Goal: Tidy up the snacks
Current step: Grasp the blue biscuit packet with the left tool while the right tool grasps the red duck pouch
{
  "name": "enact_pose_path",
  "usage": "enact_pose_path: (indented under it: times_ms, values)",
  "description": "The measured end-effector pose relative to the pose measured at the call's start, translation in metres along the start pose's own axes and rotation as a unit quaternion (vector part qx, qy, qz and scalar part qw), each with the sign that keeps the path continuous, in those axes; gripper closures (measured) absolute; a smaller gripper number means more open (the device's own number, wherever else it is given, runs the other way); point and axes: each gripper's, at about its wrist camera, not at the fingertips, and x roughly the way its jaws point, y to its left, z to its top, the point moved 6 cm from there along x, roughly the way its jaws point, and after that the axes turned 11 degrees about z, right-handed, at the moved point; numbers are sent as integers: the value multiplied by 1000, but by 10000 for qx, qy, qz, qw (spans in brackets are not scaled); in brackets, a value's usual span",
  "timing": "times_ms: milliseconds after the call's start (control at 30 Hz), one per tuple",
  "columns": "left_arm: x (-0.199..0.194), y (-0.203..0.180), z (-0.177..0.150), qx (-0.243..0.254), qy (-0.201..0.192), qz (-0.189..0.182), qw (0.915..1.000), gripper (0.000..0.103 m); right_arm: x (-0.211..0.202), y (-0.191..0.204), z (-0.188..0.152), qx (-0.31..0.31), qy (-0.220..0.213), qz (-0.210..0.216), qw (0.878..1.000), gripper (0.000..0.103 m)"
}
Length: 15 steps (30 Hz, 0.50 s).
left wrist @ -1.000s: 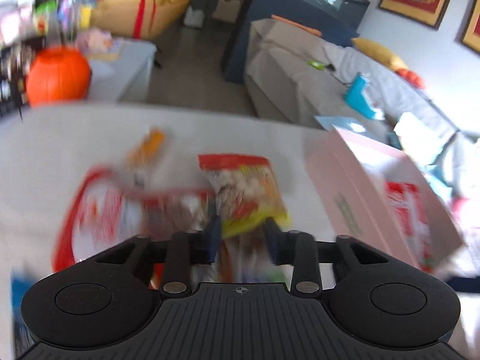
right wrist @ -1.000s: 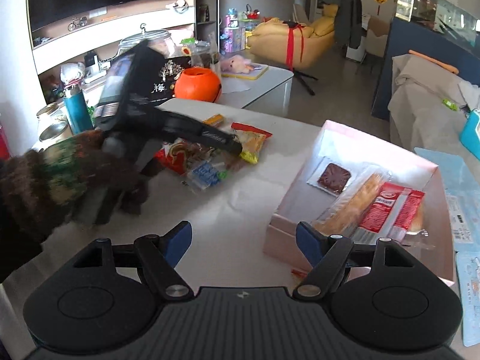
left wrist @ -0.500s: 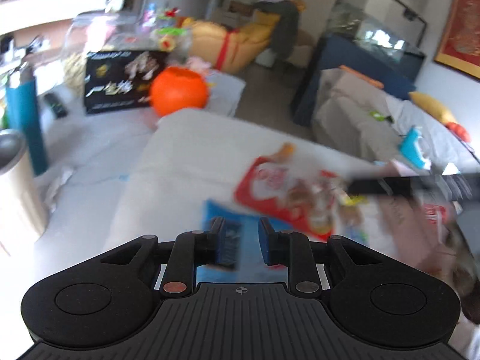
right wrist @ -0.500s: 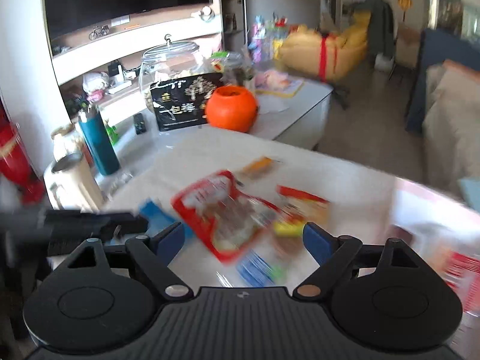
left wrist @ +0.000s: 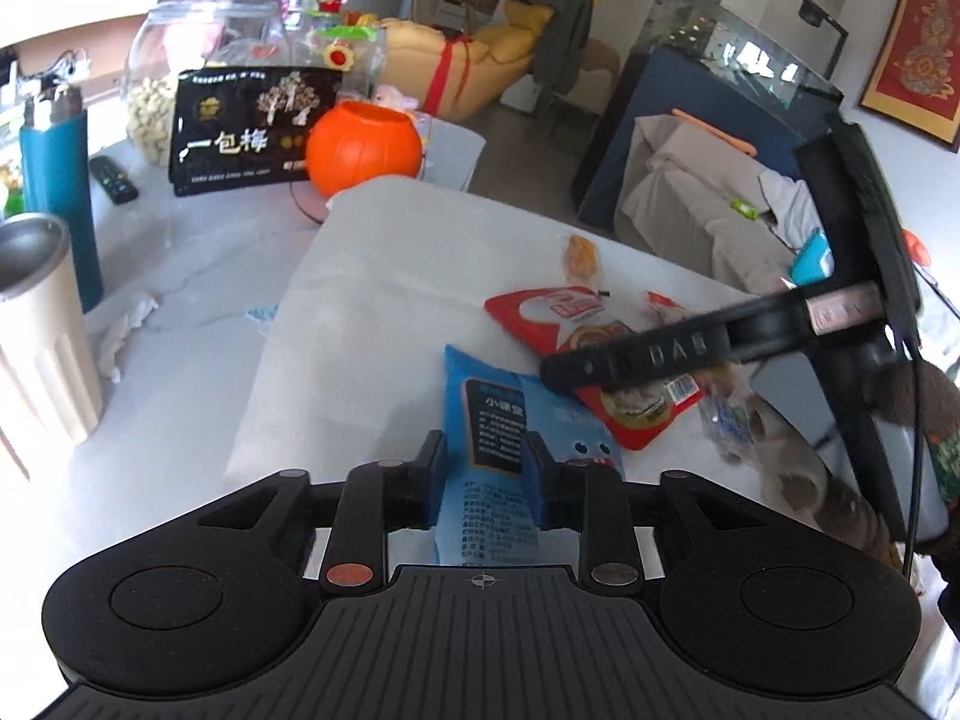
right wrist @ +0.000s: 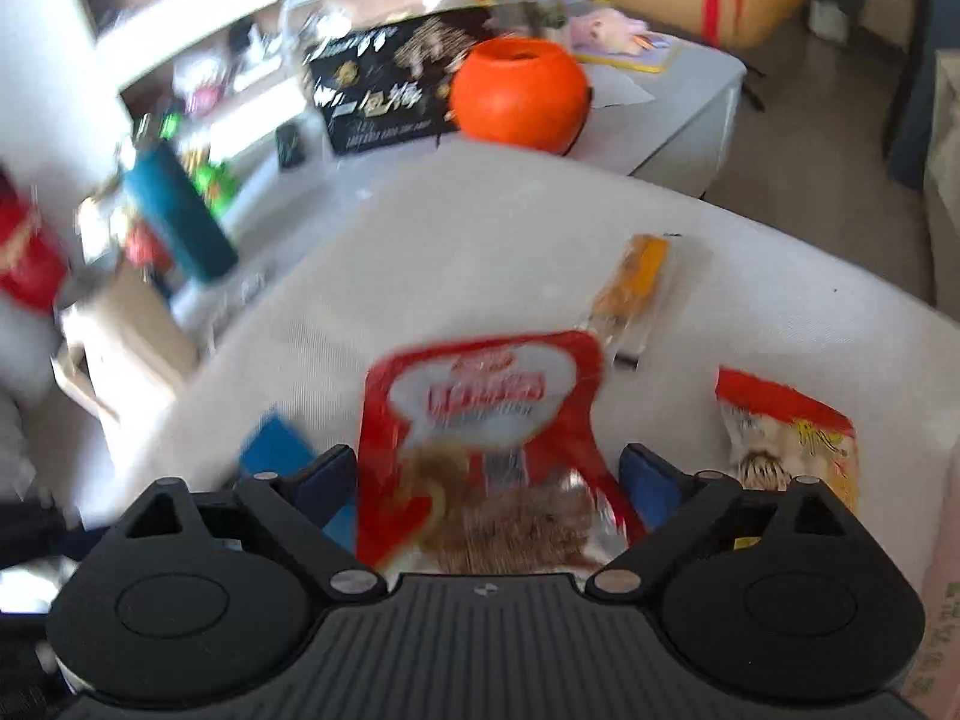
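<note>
Several snack packs lie on the white table (left wrist: 384, 276). A blue pack (left wrist: 504, 420) lies flat under my left gripper (left wrist: 485, 471); its jaws are narrow and opening, astride the pack's middle strip without pinching it. In the right wrist view a big red pack (right wrist: 480, 396) lies between the fingers of my right gripper (right wrist: 489, 477), whose jaws are wide and still opening above it, not touching. The blue pack's corner (right wrist: 276, 450) shows to the left. An orange wrapped snack (right wrist: 630, 282) and a red-and-yellow pack (right wrist: 786, 438) lie beyond. From the left wrist, the right gripper's finger (left wrist: 654, 354) crosses over the red pack (left wrist: 558, 312).
An orange pumpkin bucket (left wrist: 363, 147), a black box (left wrist: 252, 132), a glass jar (left wrist: 210, 42), a teal bottle (left wrist: 57, 204) and a beige tumbler (left wrist: 36, 324) stand on the low counter left of the table. A pink box's edge (right wrist: 942, 630) is at the right. A gloved hand (left wrist: 840, 480) holds the right gripper.
Both views have swung left, away from the pink box. The left gripper now sits over the blue pack with its jaws slightly parted. The right gripper came down over the red pack and opened wider.
</note>
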Motion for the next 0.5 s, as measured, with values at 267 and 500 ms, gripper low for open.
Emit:
enact_pose_path:
  times_ms: [267,500]
  values:
    - [-6,6,-5,-49,25,25,10000,68,-38,11,-40,124,156,-51,9998,29]
    - [-8,-10,-8,250,9,10,9997,68,-86,30,-107,64,172,-50,9998,29]
